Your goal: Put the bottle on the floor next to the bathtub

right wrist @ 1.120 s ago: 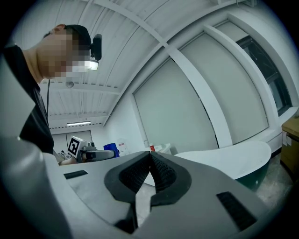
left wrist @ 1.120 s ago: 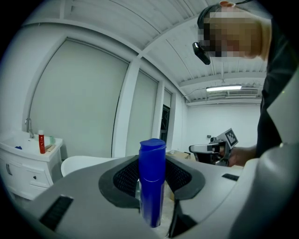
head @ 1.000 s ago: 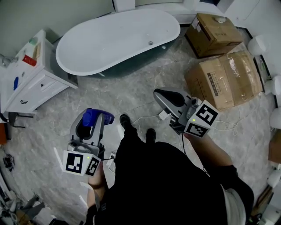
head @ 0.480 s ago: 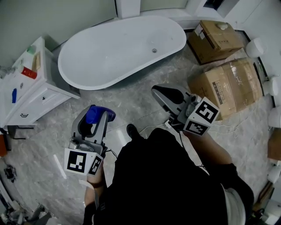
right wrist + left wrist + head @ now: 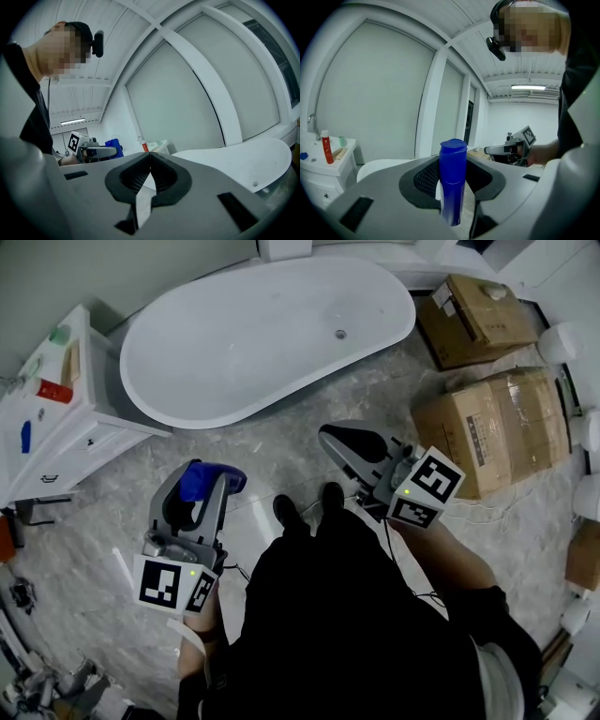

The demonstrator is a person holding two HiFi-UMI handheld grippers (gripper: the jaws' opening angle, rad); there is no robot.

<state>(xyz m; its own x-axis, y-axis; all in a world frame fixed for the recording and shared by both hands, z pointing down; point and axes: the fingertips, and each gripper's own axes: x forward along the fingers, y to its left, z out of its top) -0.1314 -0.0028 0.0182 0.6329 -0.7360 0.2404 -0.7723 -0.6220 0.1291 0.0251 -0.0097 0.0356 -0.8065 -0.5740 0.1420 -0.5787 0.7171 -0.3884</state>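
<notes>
A blue bottle (image 5: 453,183) stands upright between the jaws of my left gripper (image 5: 202,486), which is shut on it; its blue top (image 5: 204,481) shows in the head view. The white oval bathtub (image 5: 262,334) lies ahead on the marbled floor (image 5: 272,451), a stride beyond both grippers. My right gripper (image 5: 330,435) is shut with nothing in it, its tips touching in the right gripper view (image 5: 150,154). It is held out to the right of the bottle. The bathtub's rim (image 5: 243,157) shows past the right jaws.
A white vanity cabinet (image 5: 56,418) with small bottles on top stands at the left of the tub. Cardboard boxes (image 5: 497,427) are stacked at the right. My shoes (image 5: 309,507) are on the floor between the grippers. A cable (image 5: 478,507) trails by the boxes.
Both grippers and I have moved forward toward the bathtub, which now sits nearer. The bottle stays gripped in the left gripper; the right gripper stays shut.
</notes>
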